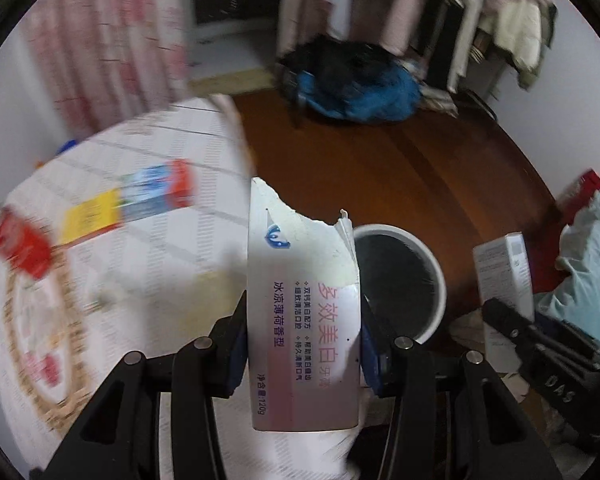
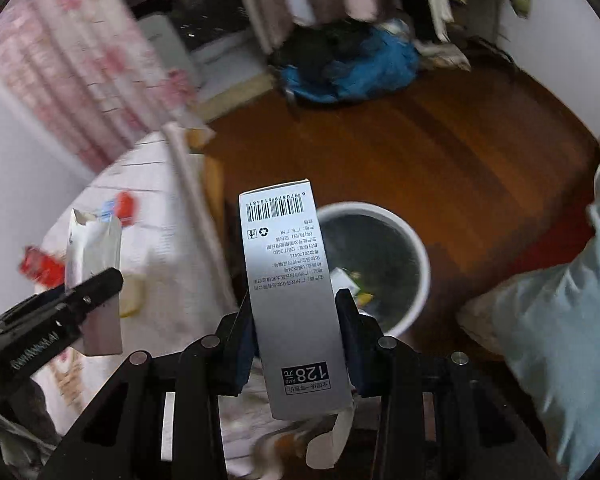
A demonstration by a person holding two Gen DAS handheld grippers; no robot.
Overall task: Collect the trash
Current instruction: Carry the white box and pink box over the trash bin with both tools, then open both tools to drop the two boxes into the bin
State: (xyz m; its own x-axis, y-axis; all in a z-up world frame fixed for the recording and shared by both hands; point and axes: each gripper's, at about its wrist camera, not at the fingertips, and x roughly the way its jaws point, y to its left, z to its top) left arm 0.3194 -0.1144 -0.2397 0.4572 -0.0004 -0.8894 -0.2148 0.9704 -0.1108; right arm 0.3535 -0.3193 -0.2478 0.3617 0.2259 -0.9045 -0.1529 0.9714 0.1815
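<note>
Two cartons held above the floor.
Left gripper clamped on torn toothpaste box; right gripper clamped on grey barcode box, near white bin.

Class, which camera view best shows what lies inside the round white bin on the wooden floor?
The right wrist view: the round white bin shows scraps inside. In the left wrist view its inside looks dark, partly hidden by the torn white toothpaste box.

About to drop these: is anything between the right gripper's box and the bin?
Nothing. In the right wrist view the grey box, shut in the right gripper, overlaps the white bin rim; no object intervenes.
</note>
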